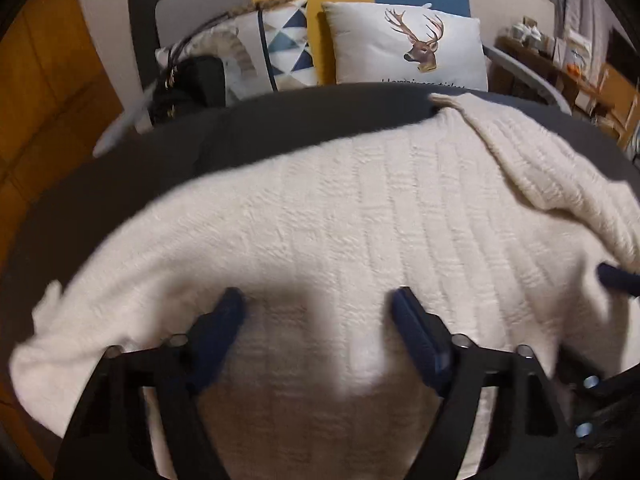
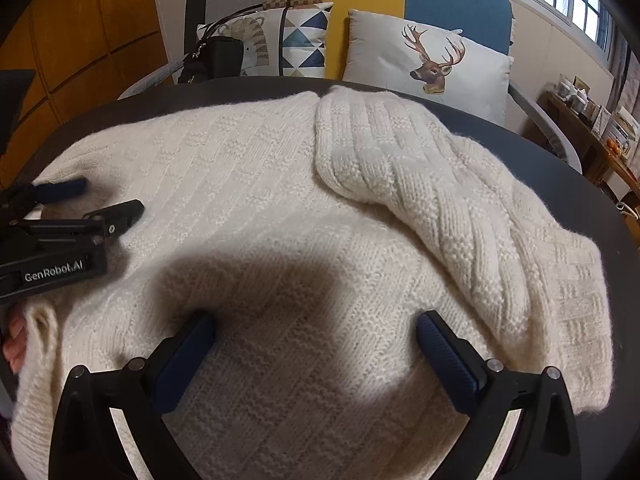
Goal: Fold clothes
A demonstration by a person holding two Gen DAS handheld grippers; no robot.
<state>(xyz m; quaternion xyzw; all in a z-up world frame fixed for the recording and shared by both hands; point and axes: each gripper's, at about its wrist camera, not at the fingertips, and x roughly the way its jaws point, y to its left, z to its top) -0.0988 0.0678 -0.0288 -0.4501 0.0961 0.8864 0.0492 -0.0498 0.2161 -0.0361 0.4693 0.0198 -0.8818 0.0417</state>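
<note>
While both claws hover over the knit with nothing between their fingers, the fold waits on a fresh grip. The left gripper stands spread wide, its blue pads clear of the wool, pitched down at the cream sweater just under its tips. The right gripper is likewise spread and empty, pointing down at the near part of the same garment.

Just beyond and to the right of the right claw, one sleeve already lies folded across the sweater's body, running diagonally from the far edge toward the near right corner. To the left of that claw, the left tool shows from the side, its fingers low over the garment's left part.

To do this step well, I would judge that each claw should pinch a real edge rather than the flat middle: the thick, fuzzy knit will bunch if grabbed mid-panel. Take hem or side seam with both layers, lift evenly, and carry across without dragging the folded sleeve out of place.

Under the sweater is a dark round table, touching it all along. Beyond the table's far rim stand a deer cushion and a triangle-patterned cushion on a sofa with yellow and blue panels, with a black bag to their left. Wooden cabinet doors fill the far left, and arched windows the far right.
</note>
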